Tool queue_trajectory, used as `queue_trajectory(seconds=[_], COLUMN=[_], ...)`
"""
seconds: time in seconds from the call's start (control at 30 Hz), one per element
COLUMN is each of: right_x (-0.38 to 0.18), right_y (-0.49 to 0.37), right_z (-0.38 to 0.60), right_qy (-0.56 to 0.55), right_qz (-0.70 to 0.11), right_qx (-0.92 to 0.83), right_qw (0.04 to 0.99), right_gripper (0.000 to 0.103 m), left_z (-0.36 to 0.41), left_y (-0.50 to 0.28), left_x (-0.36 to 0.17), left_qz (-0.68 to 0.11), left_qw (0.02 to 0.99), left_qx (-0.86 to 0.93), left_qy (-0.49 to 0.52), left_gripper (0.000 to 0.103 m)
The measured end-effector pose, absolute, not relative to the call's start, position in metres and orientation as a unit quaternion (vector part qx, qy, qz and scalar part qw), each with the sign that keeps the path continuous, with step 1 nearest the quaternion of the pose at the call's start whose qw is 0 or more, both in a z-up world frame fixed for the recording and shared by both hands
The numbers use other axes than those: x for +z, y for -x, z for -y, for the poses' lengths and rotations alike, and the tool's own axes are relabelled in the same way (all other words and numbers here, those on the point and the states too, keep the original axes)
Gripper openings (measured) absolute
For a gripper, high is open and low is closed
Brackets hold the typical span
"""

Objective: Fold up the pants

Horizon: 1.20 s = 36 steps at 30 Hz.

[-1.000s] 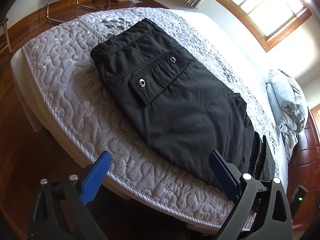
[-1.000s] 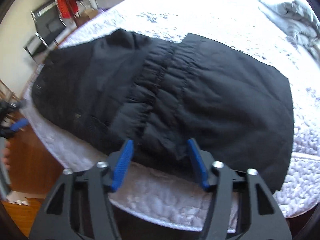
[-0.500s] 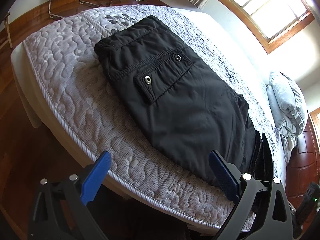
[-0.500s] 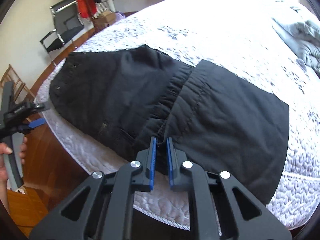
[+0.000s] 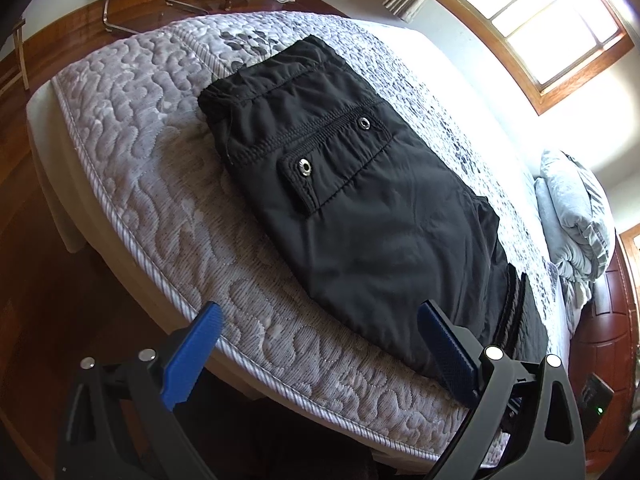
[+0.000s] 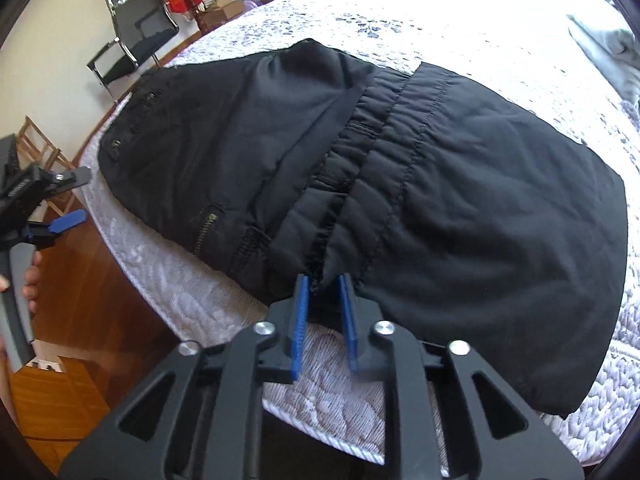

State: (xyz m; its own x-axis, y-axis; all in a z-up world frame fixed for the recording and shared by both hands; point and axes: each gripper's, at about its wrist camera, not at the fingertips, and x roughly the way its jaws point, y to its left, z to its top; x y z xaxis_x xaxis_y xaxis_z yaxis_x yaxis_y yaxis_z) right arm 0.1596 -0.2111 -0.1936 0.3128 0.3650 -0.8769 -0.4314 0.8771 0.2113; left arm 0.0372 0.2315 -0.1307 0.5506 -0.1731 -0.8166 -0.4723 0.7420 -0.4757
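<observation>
Black pants [image 5: 360,208] folded on bed [image 5: 132,152], left claw [image 5: 320,344] spread wide, right claw [image 6: 324,292] just easing apart, pants edge betw pads, lower centre.

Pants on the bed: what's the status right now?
Left gripper open, clear of cloth. Right gripper jaws just reopening, pants edge between them. Pants part-folded on mattress. Nothing in the way.

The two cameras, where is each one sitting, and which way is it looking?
Left wrist view: rides on the left gripper, off the mattress edge, looking down at the pocket end of the black pants; jaws wide open, nothing between them.
Right wrist view: rides on the right gripper, looking down at the pants' waistband; jaws narrowly apart, just been opening, cloth edge at the tips. A hand shows at left.
Both see the pants, mattress and grey bedding.
</observation>
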Motion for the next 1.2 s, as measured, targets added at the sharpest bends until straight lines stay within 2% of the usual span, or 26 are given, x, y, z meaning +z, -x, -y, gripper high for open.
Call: queue_trajectory(seconds=[0.1,0.13,0.17,0.43,0.73,1.2], right_x=[-0.184,-0.178,-0.173,-0.145,-0.150,-0.162], right_y=[-0.156,-0.153,-0.151,-0.142,-0.142,-0.147], right_z=[0.224,0.232,0.240,0.332,0.427,0.437], right_qy=[-0.006,-0.023,-0.036,-0.121,-0.197,-0.192], right_qz=[-0.526,-0.521,-0.516,-0.488,-0.467,-0.476], right_qx=[0.259,0.263,0.268,0.214,0.112,0.089], right_qw=[0.810,0.812,0.813,0.837,0.855,0.854], right_gripper=[0.038,0.048,0.052,0.055,0.058,0.059], left_z=[-0.235,-0.238,-0.240,-0.275,-0.339,-0.327], left_y=[-0.039,-0.039,-0.039,-0.032,-0.046,-0.072], left_x=[-0.132,-0.133,-0.135,-0.145,-0.155,-0.187], left_qz=[-0.462,-0.462,-0.462,-0.426,-0.366,-0.346], left_qw=[0.807,0.804,0.802,0.790,0.763,0.726], left_qx=[0.095,0.096,0.097,0.093,0.099,0.048], left_qy=[0.356,0.362,0.367,0.431,0.523,0.593], left_gripper=[0.099,0.099,0.099,0.099,0.099,0.097])
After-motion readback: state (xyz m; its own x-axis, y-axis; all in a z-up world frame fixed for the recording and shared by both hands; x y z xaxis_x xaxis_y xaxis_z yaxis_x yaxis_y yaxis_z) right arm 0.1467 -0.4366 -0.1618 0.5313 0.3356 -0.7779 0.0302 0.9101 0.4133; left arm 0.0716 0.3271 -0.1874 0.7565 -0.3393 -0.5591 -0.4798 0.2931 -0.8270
